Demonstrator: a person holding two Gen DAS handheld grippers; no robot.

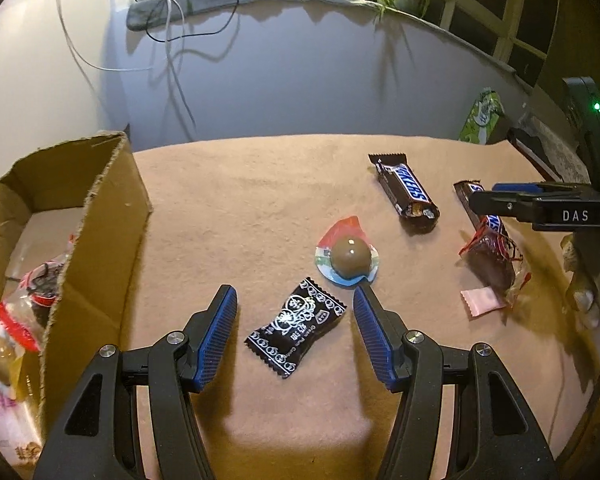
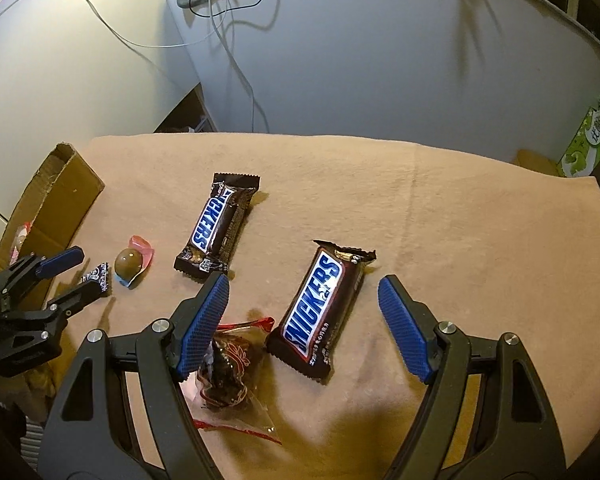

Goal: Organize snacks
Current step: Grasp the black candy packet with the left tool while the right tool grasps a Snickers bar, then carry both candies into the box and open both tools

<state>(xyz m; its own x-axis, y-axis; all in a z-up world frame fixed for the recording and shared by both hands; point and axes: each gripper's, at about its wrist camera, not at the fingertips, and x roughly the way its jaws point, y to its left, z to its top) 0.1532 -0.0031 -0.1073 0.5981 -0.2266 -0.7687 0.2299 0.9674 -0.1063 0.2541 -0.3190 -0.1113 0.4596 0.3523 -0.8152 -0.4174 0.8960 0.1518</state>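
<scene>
My left gripper (image 1: 295, 300) is open, its fingers on either side of a black candy packet (image 1: 295, 332) on the tan cloth. A brown chocolate ball on a red and blue wrapper (image 1: 348, 254) lies just beyond. A cardboard box (image 1: 100, 216) at the left holds several snacks. My right gripper (image 2: 303, 292) is open around a Snickers bar (image 2: 320, 312). A second Snickers bar (image 2: 216, 228) lies further left. A clear red-printed packet with dark pieces (image 2: 228, 376) lies under the right gripper's left finger. The left gripper (image 2: 76, 276) also shows in the right wrist view.
A small pink sweet (image 1: 482, 300) lies near the clear packet (image 1: 496, 264). A green box (image 1: 482, 118) stands at the back right. Cables (image 1: 172, 40) hang on the wall behind. The cloth-covered table (image 2: 460, 220) ends near the wall.
</scene>
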